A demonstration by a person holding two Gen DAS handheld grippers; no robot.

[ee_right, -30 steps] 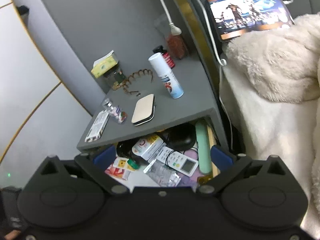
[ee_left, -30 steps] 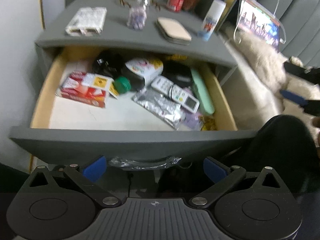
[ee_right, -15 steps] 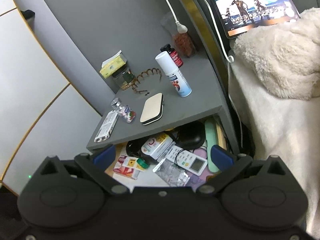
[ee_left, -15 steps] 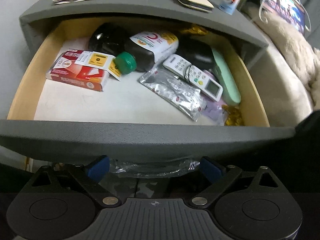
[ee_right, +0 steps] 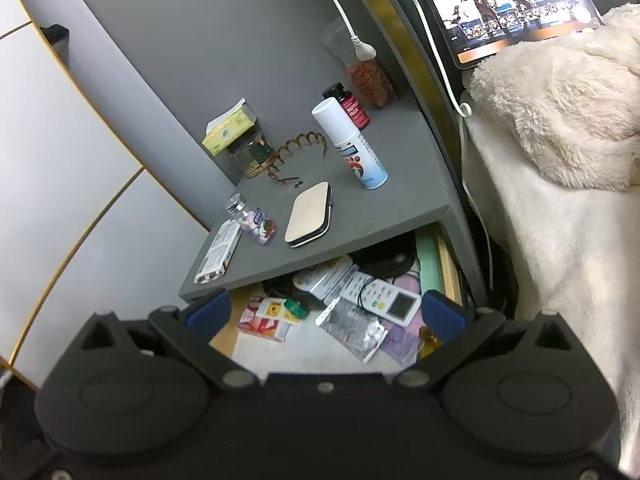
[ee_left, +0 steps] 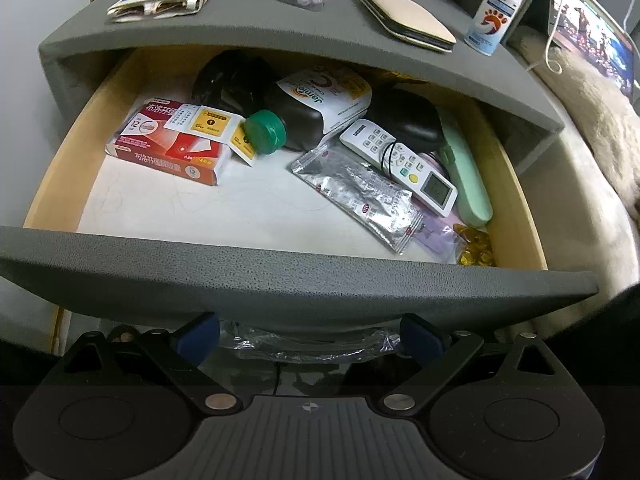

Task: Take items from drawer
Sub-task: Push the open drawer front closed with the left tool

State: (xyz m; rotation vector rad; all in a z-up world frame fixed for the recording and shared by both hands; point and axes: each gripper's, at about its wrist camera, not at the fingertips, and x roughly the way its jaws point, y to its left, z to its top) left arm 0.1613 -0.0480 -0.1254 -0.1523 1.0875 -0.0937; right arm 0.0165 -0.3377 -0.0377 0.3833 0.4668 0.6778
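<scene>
The grey drawer [ee_left: 280, 280] stands pulled out. Inside lie a red medicine box [ee_left: 168, 148], a dark bottle with a green cap [ee_left: 304, 116], a white remote [ee_left: 400, 164], a foil pack [ee_left: 360, 196], a mint green case [ee_left: 464, 172] and a black case [ee_left: 412, 116]. My left gripper [ee_left: 308, 338] is open just below the drawer front, its blue pads either side of the plastic-wrapped handle [ee_left: 308, 346]. My right gripper [ee_right: 326, 312] hangs open and empty, high above the drawer [ee_right: 448, 264], with the remote [ee_right: 384, 296] and foil pack [ee_right: 352, 328] seen between its fingers.
The nightstand top [ee_right: 400, 208] overhangs the back of the drawer and carries a spray can [ee_right: 352, 148], a beige case [ee_right: 308, 214], a pill jar [ee_right: 252, 220] and a paper pack [ee_right: 218, 250]. To the right are a bed with a fluffy blanket [ee_right: 560, 120] and a lit tablet [ee_right: 508, 4].
The left gripper has come closer to the drawer front, so the contents fill more of its view. The right gripper has drifted slightly, and more of the drawer interior shows. Both stay open.
</scene>
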